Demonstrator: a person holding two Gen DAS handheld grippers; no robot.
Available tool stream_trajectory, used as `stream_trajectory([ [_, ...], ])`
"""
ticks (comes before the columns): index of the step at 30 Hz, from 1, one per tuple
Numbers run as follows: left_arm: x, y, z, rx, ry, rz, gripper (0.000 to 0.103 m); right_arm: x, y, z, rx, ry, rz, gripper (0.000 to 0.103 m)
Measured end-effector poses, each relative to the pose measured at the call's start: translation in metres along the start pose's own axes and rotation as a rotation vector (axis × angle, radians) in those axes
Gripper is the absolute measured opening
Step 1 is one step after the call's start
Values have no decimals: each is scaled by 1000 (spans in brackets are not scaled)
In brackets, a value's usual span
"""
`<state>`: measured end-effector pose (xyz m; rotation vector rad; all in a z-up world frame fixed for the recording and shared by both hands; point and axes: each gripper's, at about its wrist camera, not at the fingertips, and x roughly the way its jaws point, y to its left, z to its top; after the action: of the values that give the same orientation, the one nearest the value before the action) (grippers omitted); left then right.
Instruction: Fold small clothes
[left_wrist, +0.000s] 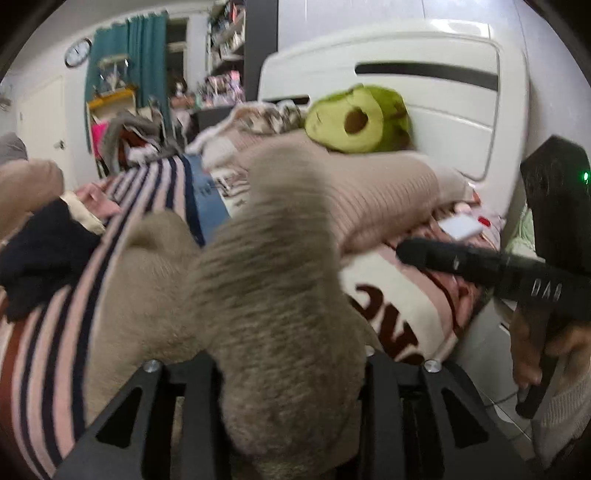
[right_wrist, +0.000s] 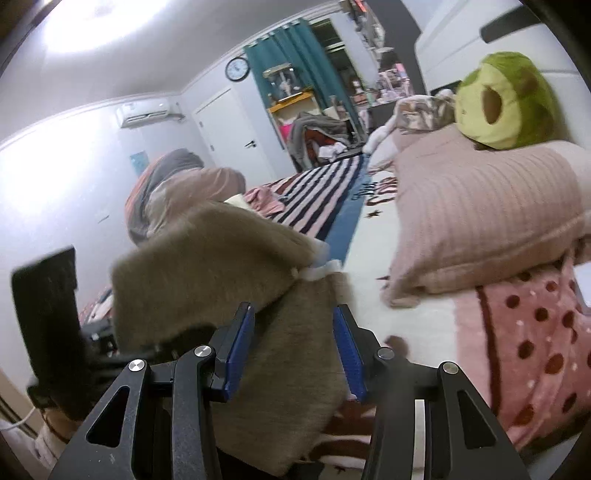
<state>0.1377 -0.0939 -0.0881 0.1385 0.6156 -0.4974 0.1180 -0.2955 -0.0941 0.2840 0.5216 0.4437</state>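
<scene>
right tool (right_wrist: 293, 354) wide apart | fuzzy brown garment (right_wrist: 236, 273) between fingers | pink pillow (right_wrist: 480, 218) right

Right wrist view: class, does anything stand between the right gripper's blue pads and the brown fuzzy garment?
Nothing visible does. The brown fuzzy garment already lies between the right gripper's blue pads, though the jaws stand apart, not closed on it.

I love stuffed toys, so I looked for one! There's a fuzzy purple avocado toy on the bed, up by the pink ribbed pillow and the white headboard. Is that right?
Almost. The fuzzy avocado-shaped plush toy is green, not purple, with a brown pit in the middle. The right wrist view shows it clearly, resting by the pink ribbed pillow and the white headboard, just as you said.
</scene>
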Motion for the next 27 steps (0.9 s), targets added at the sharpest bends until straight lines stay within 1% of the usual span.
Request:
stream_trajectory([
  [2, 2, -4, -3, 22, 27, -18, 33, -2, -5, 0, 10, -1, -7, 40],
  [3, 1, -7, -2, 34, 30, -27, 43, -3, -7, 0, 16, -1, -10, 40],
  [4, -1, -8, -1, 34, 22, -54, 57, -5, -9, 0, 20, -1, -10, 40],
  [6, -6, -10, 1, 9, 17, -136, 69, -10, -14, -1, 30, -4, -5, 40],
  [7, -7, -12, 2, 1, 18, -167, 71, -11, -15, 0, 33, -5, -3, 40],
  [9, -16, -13, 2, 1, 7, -176, 72, -14, -13, 0, 33, -10, -2, 41],
  [10, -21, -13, 1, 2, 1, -178, 72, -15, -12, 1, 30, -13, -2, 43],
  [12, -33, -8, 1, -14, -23, -199, 73, -17, -6, 3, 17, -18, -1, 45],
  [15, -57, 5, 1, -61, -75, -224, 77, -19, 5, 7, -13, -22, 2, 46],
  [16, -66, 10, 2, -73, -96, -220, 78, -19, 11, 9, -23, -24, 9, 47],
  [18, -84, 25, 1, -95, -141, -185, 79, -18, 22, 12, -40, -25, 29, 48],
  [20, -100, 42, -1, -114, -178, -123, 81, -15, 38, 18, -65, -22, 65, 52],
  [22, -112, 57, -6, -133, -200, -59, 83, -9, 52, 21, -89, -10, 106, 60],
  [23, -119, 68, -11, -149, -208, -24, 83, -3, 59, 23, -105, 6, 130, 63],
  [25, -127, 84, -20, -179, -219, 13, 83, 13, 75, 24, -132, 64, 172, 69],
  [27, -131, 98, -28, -214, -226, 28, 83, 36, 84, 23, -137, 146, 182, 70],
])
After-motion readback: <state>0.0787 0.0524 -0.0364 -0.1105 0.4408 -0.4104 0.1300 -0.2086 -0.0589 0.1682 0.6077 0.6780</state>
